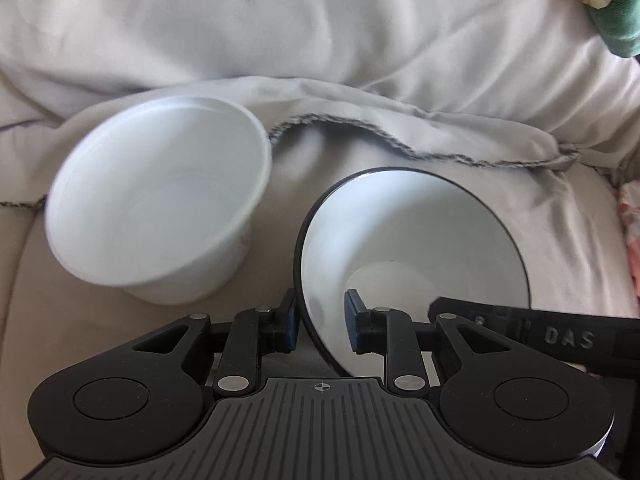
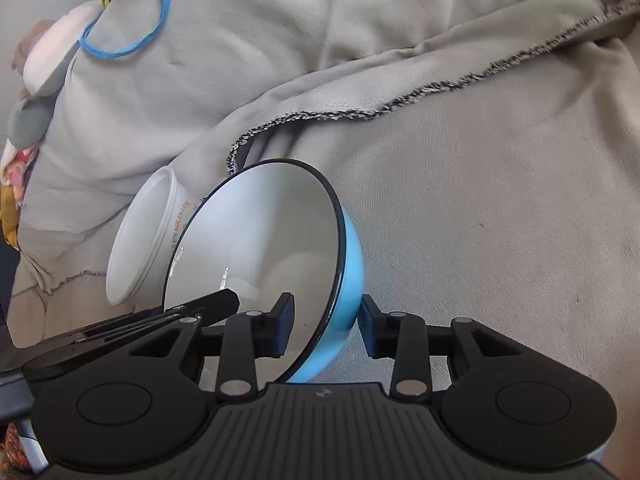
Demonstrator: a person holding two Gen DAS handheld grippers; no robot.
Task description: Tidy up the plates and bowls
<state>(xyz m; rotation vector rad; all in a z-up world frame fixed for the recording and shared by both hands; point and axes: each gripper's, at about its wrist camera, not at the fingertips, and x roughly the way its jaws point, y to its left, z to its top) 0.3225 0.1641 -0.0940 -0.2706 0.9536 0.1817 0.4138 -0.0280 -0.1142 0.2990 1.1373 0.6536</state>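
Both jaws astride the empty blue bowl's (image 2: 256,240) rim, white tub (image 1: 160,208) alongside, empty.

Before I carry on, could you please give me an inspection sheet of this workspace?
Surface: rumpled beige blanket, soft and uneven, with a frayed dark-stitched edge.
Job's things: blue bowl, white inside, tilted up on its side; white plastic tub beside it, also tilted, blurred in the left view.
Clutter: blue loop; green cloth.
Grippers: right gripper shut on the blue bowl's rim; left gripper straddles another part of the rim, grip unclear.
Cables: nothing seen.
Surroundings: pale soft items at the edge, not identifiable.
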